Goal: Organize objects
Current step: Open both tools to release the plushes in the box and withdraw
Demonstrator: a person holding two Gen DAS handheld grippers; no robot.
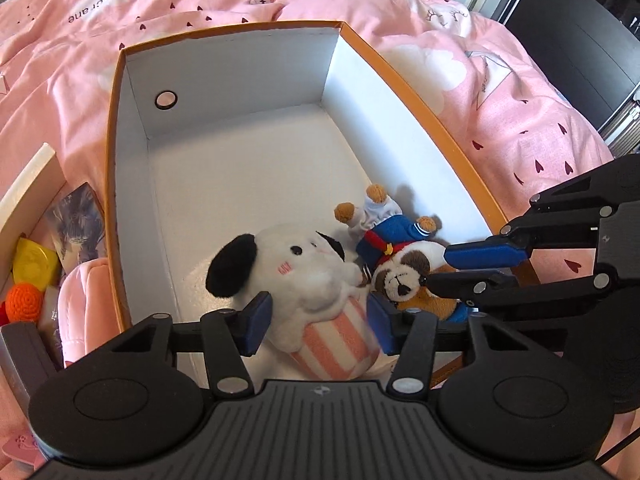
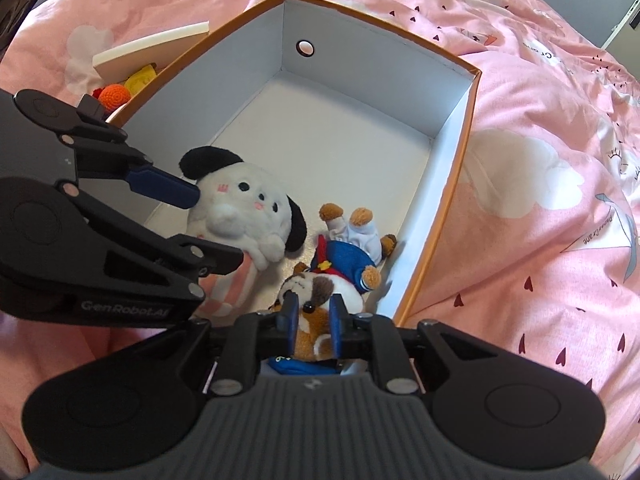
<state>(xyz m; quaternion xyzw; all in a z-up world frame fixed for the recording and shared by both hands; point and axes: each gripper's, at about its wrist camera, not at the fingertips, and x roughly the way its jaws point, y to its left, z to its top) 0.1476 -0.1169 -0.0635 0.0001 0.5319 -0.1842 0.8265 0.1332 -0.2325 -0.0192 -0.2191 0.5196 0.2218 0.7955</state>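
Plush toys lie together in the near end of an orange box (image 1: 114,184) with a white lining, which sits on a bed under a pink quilt (image 1: 500,92) printed with hearts and clouds. In the left wrist view the white dog plush (image 1: 304,276), black-eared and rising out of a pink-striped cup, lies at about 6 o'clock of the box floor, and the left gripper (image 1: 316,326) straddles it: its blue-padded fingers (image 1: 256,326) stand half spread on either side of the striped cup and seem to touch it, though whether they squeeze it I cannot tell. Just to the plush's 3 o'clock lies the brown dog plush (image 1: 404,256) in a blue and red outfit, feet pointing to 12 o'clock, touching the white one. The right gripper (image 1: 436,268) reaches in from 3 o'clock and meets the brown dog at its head.

From the right wrist view, the right gripper (image 2: 314,318) has its fingers drawn close, pinching the brown dog plush (image 2: 320,292) by the head at 6 o'clock. The white dog plush (image 2: 244,208) sits at 10 o'clock of it, with the left gripper (image 2: 208,228) coming in from 9 o'clock. The far half of the box (image 2: 452,184) is bare white floor. Beside the box at 11 o'clock stands a pale tray (image 2: 152,46) with an orange crochet ball (image 2: 115,96) and a yellow item (image 2: 140,78).
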